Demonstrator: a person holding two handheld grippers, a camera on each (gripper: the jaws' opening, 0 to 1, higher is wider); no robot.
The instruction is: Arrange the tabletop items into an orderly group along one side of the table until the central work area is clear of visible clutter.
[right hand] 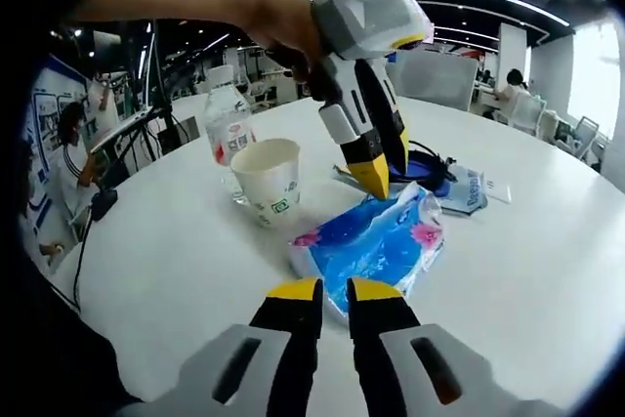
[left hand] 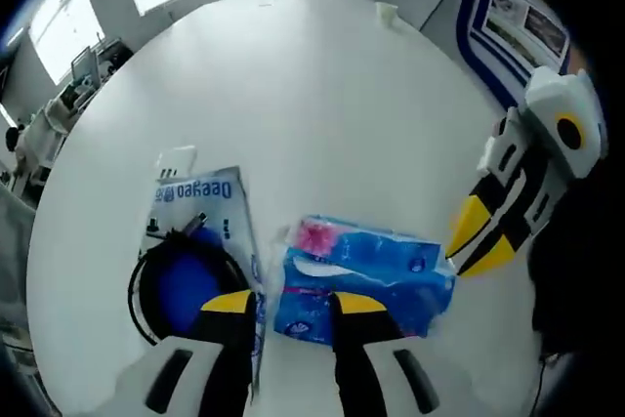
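A blue tissue pack (left hand: pixel 366 275) (right hand: pixel 376 241) lies on the white round table (left hand: pixel 322 95). My left gripper (left hand: pixel 295 302) hangs open over the pack's left end, one jaw over the pack and the other beside it. In the right gripper view a hand holds the left gripper (right hand: pixel 383 165) pointing down at the pack's far, rucked-up end. My right gripper (right hand: pixel 335 290) has its jaws almost together on the pack's near edge. In the left gripper view the right gripper (left hand: pixel 467 246) meets the pack's right corner.
A Deeyeo wipes packet (left hand: pixel 200 207) (right hand: pixel 464 190) lies beside a blue disc ringed by black cable (left hand: pixel 181 285) (right hand: pixel 422 168). A paper cup (right hand: pixel 269 178) and a water bottle (right hand: pixel 225 129) stand left of the pack. A small white card (left hand: pixel 176 158) lies beyond the packet.
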